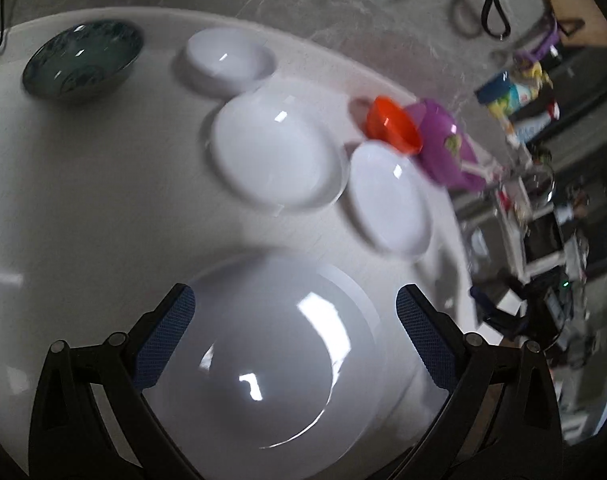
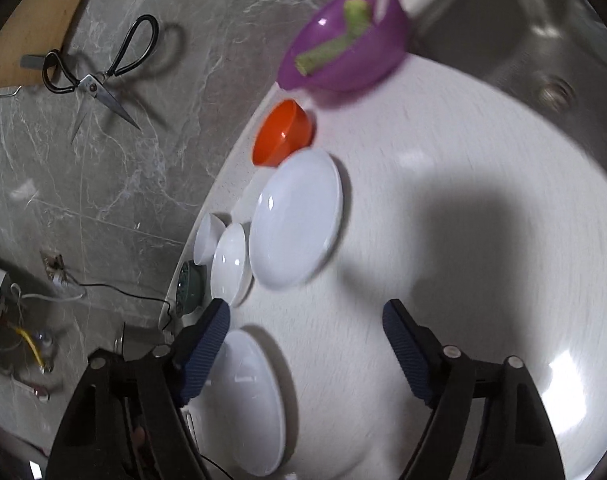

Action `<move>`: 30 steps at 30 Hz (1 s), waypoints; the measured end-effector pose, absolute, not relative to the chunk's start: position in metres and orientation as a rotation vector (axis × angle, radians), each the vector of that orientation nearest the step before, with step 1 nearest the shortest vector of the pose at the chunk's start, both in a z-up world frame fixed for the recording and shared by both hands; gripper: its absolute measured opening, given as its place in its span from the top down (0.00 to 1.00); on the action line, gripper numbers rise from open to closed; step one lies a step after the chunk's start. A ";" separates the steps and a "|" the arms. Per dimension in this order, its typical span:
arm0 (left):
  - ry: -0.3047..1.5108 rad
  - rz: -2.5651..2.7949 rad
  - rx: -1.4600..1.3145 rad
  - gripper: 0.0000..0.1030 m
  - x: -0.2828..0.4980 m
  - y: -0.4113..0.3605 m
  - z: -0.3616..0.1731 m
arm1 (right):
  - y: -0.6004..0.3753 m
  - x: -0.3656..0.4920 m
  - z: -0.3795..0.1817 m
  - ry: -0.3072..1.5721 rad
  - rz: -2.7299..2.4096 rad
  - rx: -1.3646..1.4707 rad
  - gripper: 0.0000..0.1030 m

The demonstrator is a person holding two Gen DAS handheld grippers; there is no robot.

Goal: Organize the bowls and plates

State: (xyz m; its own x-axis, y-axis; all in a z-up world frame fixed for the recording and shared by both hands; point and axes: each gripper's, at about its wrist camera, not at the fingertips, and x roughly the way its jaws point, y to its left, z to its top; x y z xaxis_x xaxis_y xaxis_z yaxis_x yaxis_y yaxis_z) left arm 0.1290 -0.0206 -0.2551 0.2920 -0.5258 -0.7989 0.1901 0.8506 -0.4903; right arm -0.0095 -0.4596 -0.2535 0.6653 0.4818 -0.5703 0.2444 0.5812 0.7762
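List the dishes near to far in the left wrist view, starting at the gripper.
Big white plate → small white plate → white bowl → orange bowl → far white bowl.

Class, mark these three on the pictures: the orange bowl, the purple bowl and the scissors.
orange bowl [image 2: 281, 134], right wrist view, on its inside wall.
purple bowl [image 2: 343, 46], right wrist view, on its inside.
scissors [image 2: 92, 87], right wrist view, at the pivot.
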 end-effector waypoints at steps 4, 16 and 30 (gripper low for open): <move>1.143 -0.557 -0.227 0.02 0.155 -0.083 -0.235 | -0.494 0.031 -0.253 0.887 0.250 0.938 0.26; 1.299 -0.790 0.165 0.12 0.257 -0.201 -0.259 | -0.507 0.087 -0.279 0.966 0.358 0.913 0.29; 1.408 -0.945 0.294 0.31 0.307 -0.236 -0.290 | -0.483 0.104 -0.299 1.064 0.347 0.832 0.53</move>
